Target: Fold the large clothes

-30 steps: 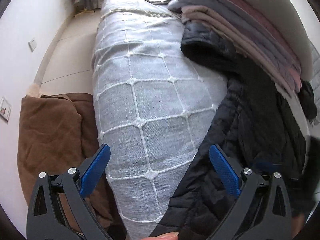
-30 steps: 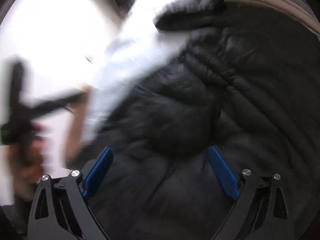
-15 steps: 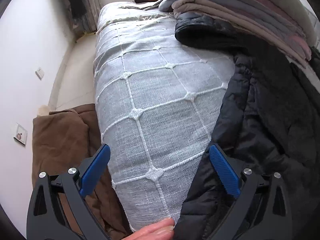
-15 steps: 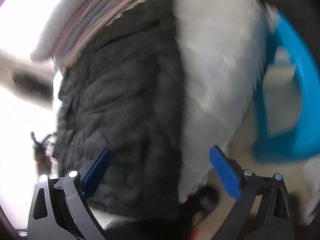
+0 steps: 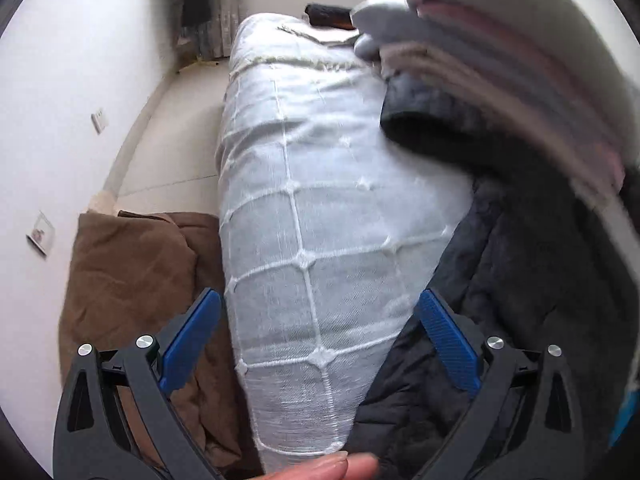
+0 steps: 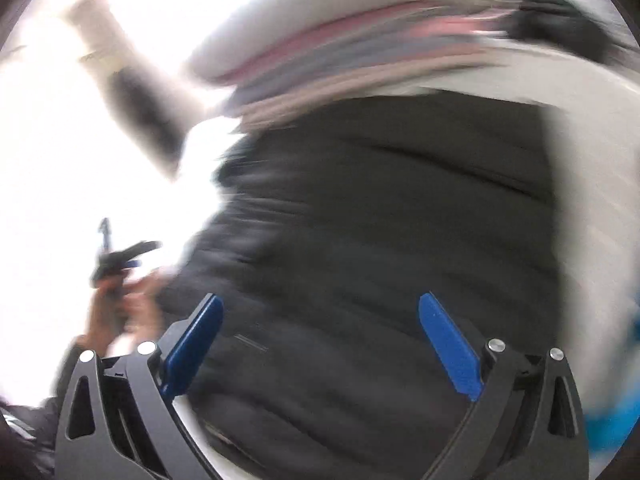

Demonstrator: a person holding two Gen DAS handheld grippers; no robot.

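Observation:
A black quilted puffer jacket (image 5: 520,280) lies spread on a bed under a white grid-stitched cover (image 5: 312,208); one sleeve end (image 5: 424,116) reaches toward the far end. My left gripper (image 5: 318,320) hovers open over the bed's near edge, its right blue pad (image 5: 448,344) above the jacket's hem, nothing between the fingers. The right wrist view is motion-blurred: my right gripper (image 6: 320,328) is open above the jacket's body (image 6: 380,260). The other gripper (image 6: 116,258), held in a hand (image 6: 116,312), shows at the left.
A stack of folded grey, pink and beige textiles (image 5: 520,52) rests on the bed beyond the jacket. A brown blanket (image 5: 128,280) is heaped on the floor left of the bed. A fingertip (image 5: 340,466) shows at the bottom edge. White wall with sockets (image 5: 100,120) on the left.
The left gripper has shifted slightly, staying open over the bed edge. The right gripper swung fast from the bed's right side and blue object back over the jacket; both stayed open.

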